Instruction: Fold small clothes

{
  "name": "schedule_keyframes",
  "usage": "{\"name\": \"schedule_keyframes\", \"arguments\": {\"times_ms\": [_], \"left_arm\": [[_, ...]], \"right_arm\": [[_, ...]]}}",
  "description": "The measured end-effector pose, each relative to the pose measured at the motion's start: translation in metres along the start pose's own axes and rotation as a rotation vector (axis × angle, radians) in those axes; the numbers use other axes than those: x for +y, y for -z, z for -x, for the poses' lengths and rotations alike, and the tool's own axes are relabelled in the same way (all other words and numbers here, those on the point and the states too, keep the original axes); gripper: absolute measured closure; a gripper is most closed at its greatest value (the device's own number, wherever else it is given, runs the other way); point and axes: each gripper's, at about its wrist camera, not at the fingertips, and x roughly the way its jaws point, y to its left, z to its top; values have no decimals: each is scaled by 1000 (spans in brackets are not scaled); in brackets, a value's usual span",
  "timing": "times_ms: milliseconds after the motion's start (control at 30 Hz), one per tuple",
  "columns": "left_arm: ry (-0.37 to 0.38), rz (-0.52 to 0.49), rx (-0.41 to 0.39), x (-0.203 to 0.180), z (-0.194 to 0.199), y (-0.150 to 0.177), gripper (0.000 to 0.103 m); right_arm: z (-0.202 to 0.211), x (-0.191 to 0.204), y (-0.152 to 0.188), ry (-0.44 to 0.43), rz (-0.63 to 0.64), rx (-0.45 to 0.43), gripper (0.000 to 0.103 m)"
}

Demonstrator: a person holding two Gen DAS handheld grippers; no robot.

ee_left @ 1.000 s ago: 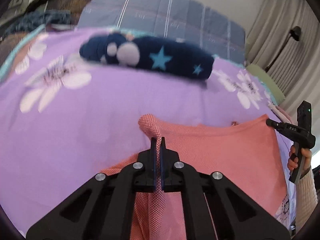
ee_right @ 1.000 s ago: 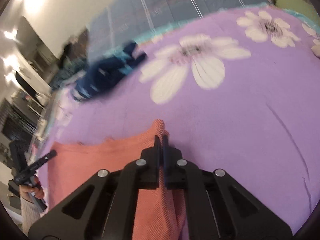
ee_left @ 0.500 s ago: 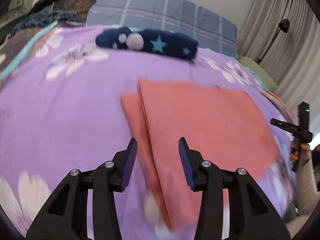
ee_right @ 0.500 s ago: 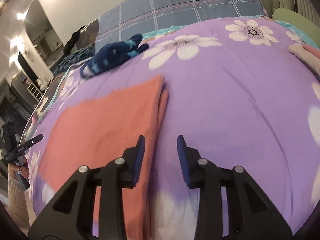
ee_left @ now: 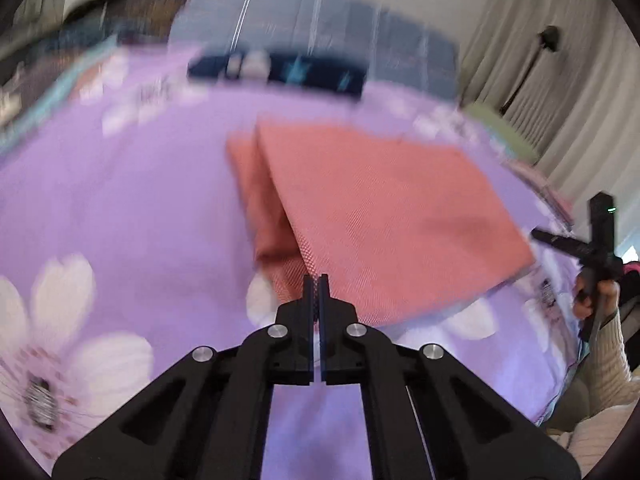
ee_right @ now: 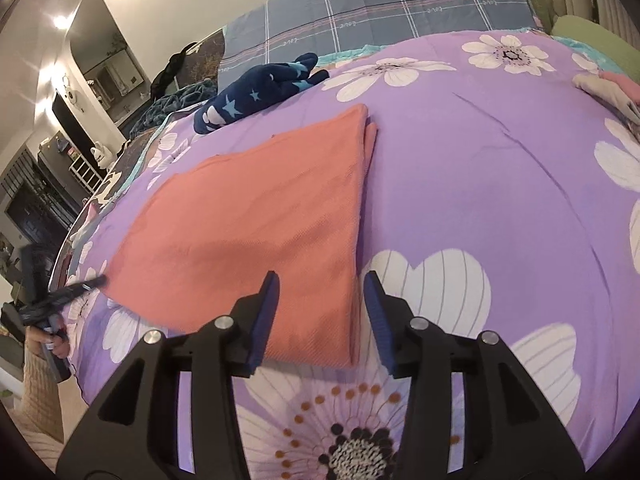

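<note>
Pinching the near left corner of the salmon cloth (ee_left: 384, 216), the left claw (ee_left: 315, 280) has its fingers pressed together on the fabric's edge, where half a second ago they stood apart above the cloth. The right claw (ee_right: 320, 280) is spread wide, its blue-padded fingers (ee_right: 267, 312) on either side of the cloth's near right corner without touching it, much as they were half a second ago; a second ago both claws were clamped on raised fabric. The cloth (ee_right: 256, 220) now lies flat and folded on the purple flowered bedspread (ee_right: 500, 184), with a lower layer showing as a narrow strip along its far and left edges. The left view is blurred. Beyond the cloth, near the far edge of the bedspread, lies a navy star-print garment (ee_right: 256, 92), apart from the cloth. Behind it sits a grey-blue checked quilt (ee_right: 380, 12). Small folded clothes (ee_right: 612, 88) rest at the far right.
</note>
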Motion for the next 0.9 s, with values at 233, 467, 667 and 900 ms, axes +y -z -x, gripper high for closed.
{"name": "schedule_keyframes", "arguments": {"times_ms": [233, 467, 667, 900], "left_arm": [[-112, -61, 179, 6, -41, 28, 100], [-285, -101, 90, -11, -23, 8, 93], [-35, -224, 24, -105, -33, -22, 89], [229, -469, 174, -252, -113, 1, 70]], "right_arm": [[0, -17, 12, 10, -60, -3, 56], [6, -32, 14, -10, -69, -3, 56], [4, -44, 8, -44, -108, 8, 70], [11, -62, -5, -4, -113, 35, 81]]}}
